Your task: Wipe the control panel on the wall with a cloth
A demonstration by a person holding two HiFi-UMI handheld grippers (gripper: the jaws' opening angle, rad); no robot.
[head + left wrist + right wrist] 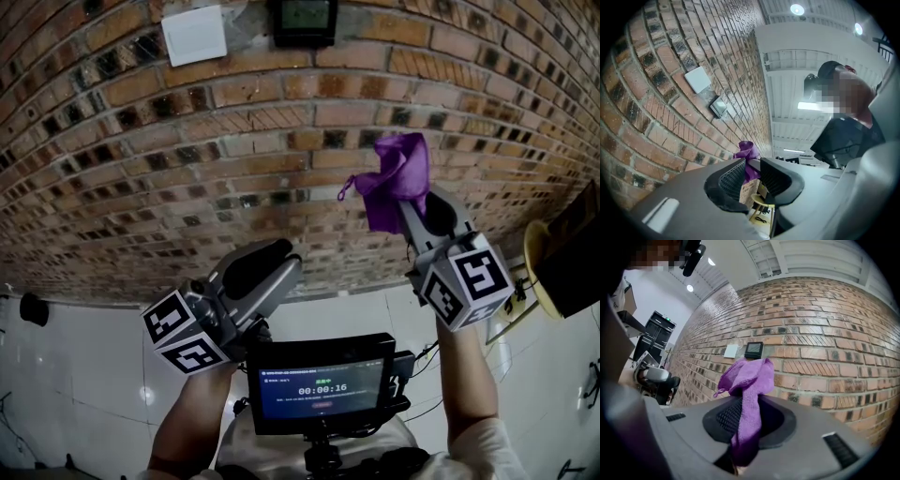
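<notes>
Cloth (398, 178): pinched tight in right gripper (419, 214); below and right of control panel (304, 19)
Left gripper (272, 262): jaws apart, empty; farther below it

wall (281, 141): rough matt brick, gritty mortar | cloth (398, 178): soft fabric, nubbly weave | panel (305, 21): plastic case, glossy screen | plate (194, 35): smooth matt plastic | floor (94, 356): smooth glossy tile

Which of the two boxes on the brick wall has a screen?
The black box, right of the blank white plate in the head view; it shows a lit display. The right claw holds the purple cloth.
</notes>
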